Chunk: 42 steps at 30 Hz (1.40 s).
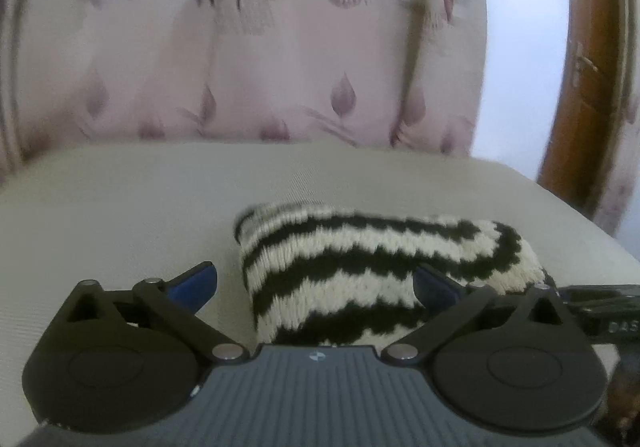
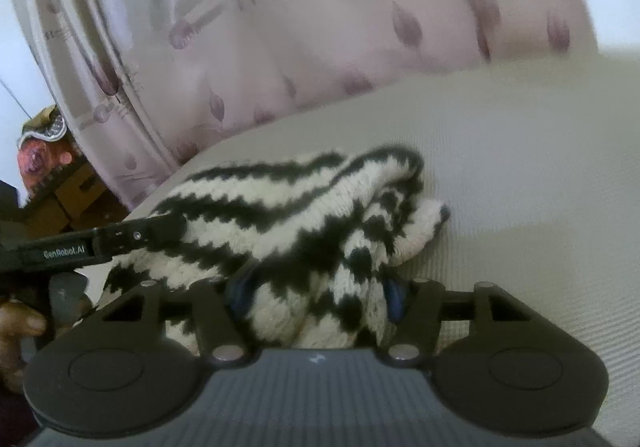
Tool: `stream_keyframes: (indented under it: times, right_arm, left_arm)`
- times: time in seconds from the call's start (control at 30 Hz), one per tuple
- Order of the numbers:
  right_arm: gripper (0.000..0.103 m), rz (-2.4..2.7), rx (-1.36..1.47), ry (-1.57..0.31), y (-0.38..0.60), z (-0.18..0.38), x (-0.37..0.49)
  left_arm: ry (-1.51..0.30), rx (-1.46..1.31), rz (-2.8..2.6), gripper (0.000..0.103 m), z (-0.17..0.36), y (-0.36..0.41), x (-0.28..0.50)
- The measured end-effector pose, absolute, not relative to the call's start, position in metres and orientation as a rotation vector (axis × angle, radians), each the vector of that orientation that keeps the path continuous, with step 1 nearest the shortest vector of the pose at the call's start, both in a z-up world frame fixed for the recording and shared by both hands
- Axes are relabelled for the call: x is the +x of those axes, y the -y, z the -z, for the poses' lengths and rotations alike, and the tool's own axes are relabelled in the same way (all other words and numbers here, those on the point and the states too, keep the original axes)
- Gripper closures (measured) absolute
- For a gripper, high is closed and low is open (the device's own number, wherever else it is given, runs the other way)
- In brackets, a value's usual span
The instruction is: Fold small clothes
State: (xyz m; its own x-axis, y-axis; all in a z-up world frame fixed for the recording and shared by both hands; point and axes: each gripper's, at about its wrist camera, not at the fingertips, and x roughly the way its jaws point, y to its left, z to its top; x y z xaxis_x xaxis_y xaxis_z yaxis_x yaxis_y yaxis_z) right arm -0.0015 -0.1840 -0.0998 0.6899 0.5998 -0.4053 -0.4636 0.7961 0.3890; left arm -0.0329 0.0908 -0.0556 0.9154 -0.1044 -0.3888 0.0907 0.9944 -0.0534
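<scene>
my left gripper (image 1: 316, 283) fingers stand wide apart around the folded striped knit garment (image 1: 360, 267); my right gripper (image 2: 318, 293) fingers flank its bunched edge at lower centre, grip unclear.

Black-and-cream striped knit (image 1: 360, 267) on beige cushion (image 1: 120, 207); pink floral curtain (image 1: 240, 67).

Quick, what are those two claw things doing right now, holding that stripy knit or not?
Left gripper: open wide, knit garment between its fingers, not pinched.
Right gripper: cannot be told; garment bunched between its fingers.
</scene>
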Motion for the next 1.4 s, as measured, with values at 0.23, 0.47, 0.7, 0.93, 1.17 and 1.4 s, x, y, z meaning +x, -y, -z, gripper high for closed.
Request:
stream_keyframes:
  times: [0.23, 0.47, 0.7, 0.93, 1.17, 1.4]
  right_arm:
    - [0.008, -0.425, 0.154, -0.238, 0.175, 0.075, -0.073]
    - [0.000, -0.291, 0.072, -0.008, 0.164, 0.067, -0.124]
    - [0.000, -0.277, 0.086, 0.071, 0.167, 0.053, -0.142]
    - [0.000, -0.279, 0.070, 0.090, 0.166, 0.049, -0.155]
    - [0.000, -0.275, 0.066, 0.086, 0.167, 0.048, -0.158]
    - [0.000, -0.282, 0.046, 0.070, 0.164, 0.049, -0.156]
  left_arm:
    - [-0.291, -0.024, -0.047, 0.000, 0.032, -0.079, -0.056]
    - [-0.250, -0.009, -0.177, 0.000, 0.011, -0.064, -0.075]
    - [-0.168, -0.054, -0.200, 0.000, -0.003, -0.065, -0.096]
    - [-0.154, -0.006, -0.194, 0.000, -0.012, -0.057, -0.103]
    - [-0.147, -0.021, -0.156, 0.000, -0.014, -0.056, -0.108]
    - [-0.176, -0.047, -0.154, 0.000, -0.013, -0.062, -0.105]
